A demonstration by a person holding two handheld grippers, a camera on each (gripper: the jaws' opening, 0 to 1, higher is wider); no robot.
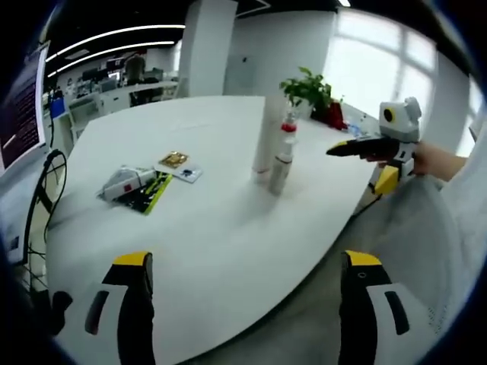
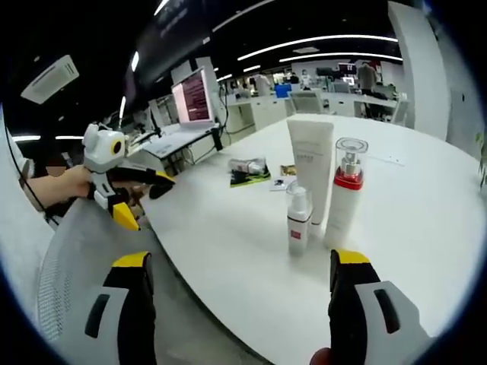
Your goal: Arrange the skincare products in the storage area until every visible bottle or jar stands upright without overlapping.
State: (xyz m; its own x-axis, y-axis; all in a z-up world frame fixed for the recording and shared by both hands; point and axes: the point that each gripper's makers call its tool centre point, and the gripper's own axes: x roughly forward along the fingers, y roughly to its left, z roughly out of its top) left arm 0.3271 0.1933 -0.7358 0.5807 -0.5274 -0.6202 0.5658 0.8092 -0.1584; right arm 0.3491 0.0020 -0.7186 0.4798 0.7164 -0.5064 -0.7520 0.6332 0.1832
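- The right gripper (image 2: 237,285) is spread wide, holding nothing; its view shows a small white bottle (image 2: 298,220) before the tube (image 2: 310,169).
- The left gripper (image 1: 247,285) is also spread, empty; its view shows a green plant (image 1: 310,90).

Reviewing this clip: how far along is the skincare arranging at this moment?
Looks nearly done: the white tube, the red-collared pump bottle and the small white bottle all stand upright on the white table, close together. Nothing is in hand: the left gripper and right gripper are open, short of them. Possibly only spacing remains.
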